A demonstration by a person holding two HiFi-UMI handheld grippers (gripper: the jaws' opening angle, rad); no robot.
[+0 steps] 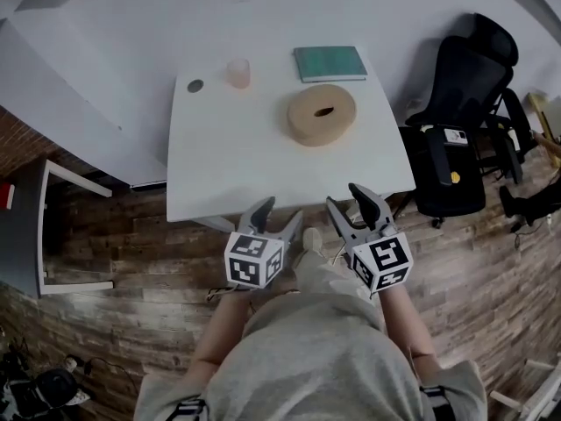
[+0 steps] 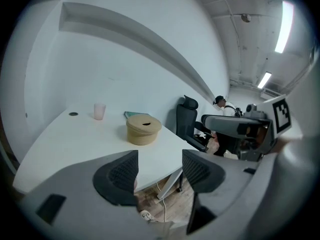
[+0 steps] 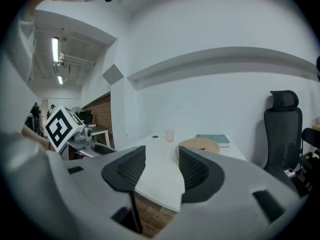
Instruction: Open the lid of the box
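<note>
Head view: the box sits well beyond the right hand-held gripper.

- No word, brand or number is showing legibly in any view.
- The left marker cube on the left gripper and the right marker cube on the right gripper are showing black-and-white square code patterns, not letters.
- A white sticker on the black object beside the table is perhaps carrying print, too small to read.
</note>
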